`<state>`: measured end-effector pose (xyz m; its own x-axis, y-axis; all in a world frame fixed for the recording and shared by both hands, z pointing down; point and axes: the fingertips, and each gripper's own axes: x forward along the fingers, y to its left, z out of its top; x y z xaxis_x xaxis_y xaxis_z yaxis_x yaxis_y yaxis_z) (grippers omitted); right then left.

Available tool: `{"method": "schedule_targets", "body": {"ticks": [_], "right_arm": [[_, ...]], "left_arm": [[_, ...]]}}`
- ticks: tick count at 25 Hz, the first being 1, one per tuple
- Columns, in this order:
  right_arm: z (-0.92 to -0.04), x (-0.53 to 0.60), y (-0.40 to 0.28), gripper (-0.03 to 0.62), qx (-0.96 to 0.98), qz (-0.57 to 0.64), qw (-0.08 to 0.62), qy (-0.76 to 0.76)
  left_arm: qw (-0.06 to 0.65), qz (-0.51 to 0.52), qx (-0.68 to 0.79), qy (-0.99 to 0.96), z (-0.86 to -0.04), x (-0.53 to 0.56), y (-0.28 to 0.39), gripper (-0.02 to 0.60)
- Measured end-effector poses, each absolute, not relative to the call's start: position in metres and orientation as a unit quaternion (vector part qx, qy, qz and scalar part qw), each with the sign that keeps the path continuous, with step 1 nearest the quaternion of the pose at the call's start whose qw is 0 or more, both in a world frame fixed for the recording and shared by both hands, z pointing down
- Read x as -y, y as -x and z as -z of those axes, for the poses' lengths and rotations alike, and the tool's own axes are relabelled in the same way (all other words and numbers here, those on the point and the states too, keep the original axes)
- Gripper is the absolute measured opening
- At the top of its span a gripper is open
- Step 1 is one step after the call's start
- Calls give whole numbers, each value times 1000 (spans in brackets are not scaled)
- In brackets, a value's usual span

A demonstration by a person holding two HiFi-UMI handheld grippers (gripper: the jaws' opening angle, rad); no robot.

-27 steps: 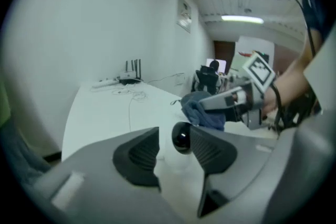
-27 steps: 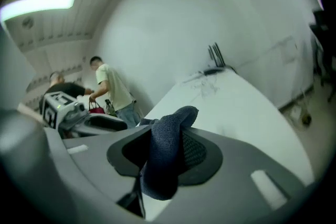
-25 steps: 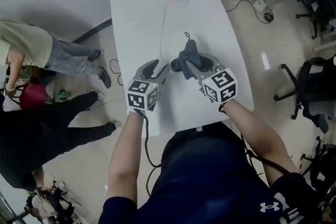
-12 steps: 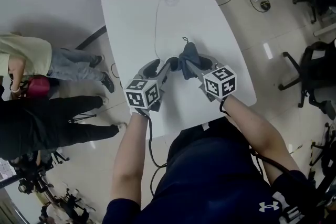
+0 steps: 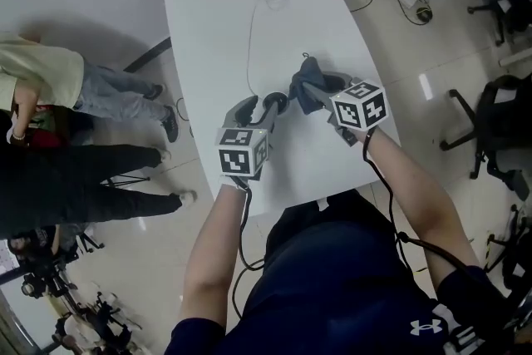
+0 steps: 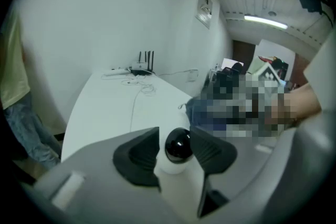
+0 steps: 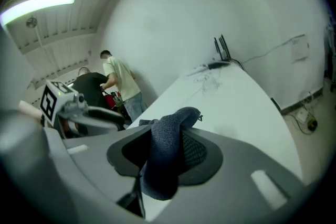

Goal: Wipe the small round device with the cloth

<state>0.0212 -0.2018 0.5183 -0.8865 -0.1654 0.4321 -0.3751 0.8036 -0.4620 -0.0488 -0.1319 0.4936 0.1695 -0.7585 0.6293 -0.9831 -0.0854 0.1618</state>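
The left gripper [image 6: 176, 137] holds the device [image 6: 178, 149] at a medium opening. Both dark pads press on its sides. The device has a white body and a glossy black dome, and the dome faces out from the jaws. It sits over the near half of the bench [image 5: 224, 21]. No view shows whether its base rests on the bench.

The right gripper [image 7: 167, 145] is closed to a narrow opening on the cloth [image 7: 164, 168]. The cloth is dark blue. One fold stands up above the jaws and the rest hangs below them. In the head view the cloth is over the near right part of the bench, just beside the device. Contact between the two cannot be confirmed.

A thin cable [image 5: 250, 37] runs along the bench from the device toward the far end. A router [image 6: 140, 66] with upright antennas stands at the far end of the bench. Two persons, one in a pale shirt [image 5: 46, 71] and one in black [image 5: 75, 191], stand on the floor left of the bench. A black chair [image 5: 499, 125] stands right of the bench.
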Motion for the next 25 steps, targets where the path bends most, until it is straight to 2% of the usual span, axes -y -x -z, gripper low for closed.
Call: {"method": "schedule_targets", "body": {"ticks": [2,4,8,11,15,21,25], "right_arm": [[-482,203,1,132,949,-226,196,-95],[-464,180,31,132,959,-148,242,-12],[-474,126,71,130,921,71,360,129],[-478,117,88,130,900,134,382,161],[-486,137,89,130,911,54,382,148],[-504,192,80,130,915,-169,362,56],[-531,208,66,130,896,-274,348,21]], "left_arm": [[291,-184,630,-696,-498,127,49,183],[304,-177,636,-687,-506,120,49,183],[312,-186,634,-682,-524,109,58,183],[322,-181,633,-680,-532,105,66,183],[325,-169,639,-676,-532,107,63,183],[325,-153,641,-679,-528,108,55,178],[313,-154,637,-687,-522,110,45,179]]}}
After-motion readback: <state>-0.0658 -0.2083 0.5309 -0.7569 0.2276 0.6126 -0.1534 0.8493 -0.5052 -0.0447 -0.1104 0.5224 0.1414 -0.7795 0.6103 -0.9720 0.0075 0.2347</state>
